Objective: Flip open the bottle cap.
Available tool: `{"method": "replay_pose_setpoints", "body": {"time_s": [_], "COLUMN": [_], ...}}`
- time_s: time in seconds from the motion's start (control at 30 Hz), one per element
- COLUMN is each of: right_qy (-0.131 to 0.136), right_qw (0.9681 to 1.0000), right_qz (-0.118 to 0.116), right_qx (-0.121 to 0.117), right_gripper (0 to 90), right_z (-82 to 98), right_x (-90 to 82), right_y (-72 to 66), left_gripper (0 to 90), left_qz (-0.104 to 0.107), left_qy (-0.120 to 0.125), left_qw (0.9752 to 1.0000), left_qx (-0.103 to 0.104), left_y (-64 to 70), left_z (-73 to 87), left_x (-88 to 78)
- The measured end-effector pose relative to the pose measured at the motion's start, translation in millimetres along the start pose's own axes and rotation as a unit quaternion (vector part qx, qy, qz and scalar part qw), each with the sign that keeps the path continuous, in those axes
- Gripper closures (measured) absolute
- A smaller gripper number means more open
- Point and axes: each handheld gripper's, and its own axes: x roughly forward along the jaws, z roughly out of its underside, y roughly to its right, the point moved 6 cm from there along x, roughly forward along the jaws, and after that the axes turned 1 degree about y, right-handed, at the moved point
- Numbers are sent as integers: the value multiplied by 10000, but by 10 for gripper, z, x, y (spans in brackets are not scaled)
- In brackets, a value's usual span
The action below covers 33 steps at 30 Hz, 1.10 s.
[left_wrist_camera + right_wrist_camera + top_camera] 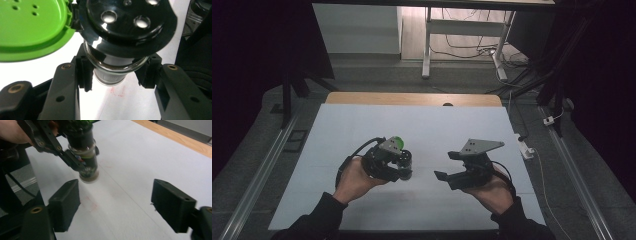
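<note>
While left gripper (113, 72) clamps shaker (117, 50), right gripper (125, 205) gapes mid-table.

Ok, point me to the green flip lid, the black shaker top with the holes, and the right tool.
green flip lid (30, 27), left gripper view, on its open inner face.
black shaker top (130, 27), left gripper view, on the flat black face between the holes.
right tool (116, 205), right gripper view, midway between its open jaws.
</note>
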Motion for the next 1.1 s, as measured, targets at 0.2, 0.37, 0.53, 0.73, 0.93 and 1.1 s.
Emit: {"method": "replay_pose_setpoints", "body": {"time_s": [0.2,0.37,0.53,0.73,0.93,1.1], "right_qy": [-66,-86,-109,-201,-249,-348], "right_qw": [9995,9987,9966,9927,9899,9880], "right_qz": [239,367,556,858,963,1037], "right_qx": [214,348,595,828,1007,1090], "right_gripper": [118,66,7,0,0,0], "right_z": [185,381,595,863,1079,1193], "right_x": [-70,-113,-168,-259,-332,-370], "right_y": [89,192,291,386,433,438], "left_gripper": [539,539,539,539,539,538], "left_qz": [-8,-17,-40,-61,-77,-92], "left_qy": [19,34,49,49,89,110], "left_qw": [10000,10000,10000,10000,9999,9999], "left_qx": [-5,-24,-29,-42,-67,-90], "left_y": [-7,-19,-26,-38,-52,-62], "left_z": [-3,-5,-1,6,3,4], "left_x": [-17,-19,-29,-37,-51,-64]}}
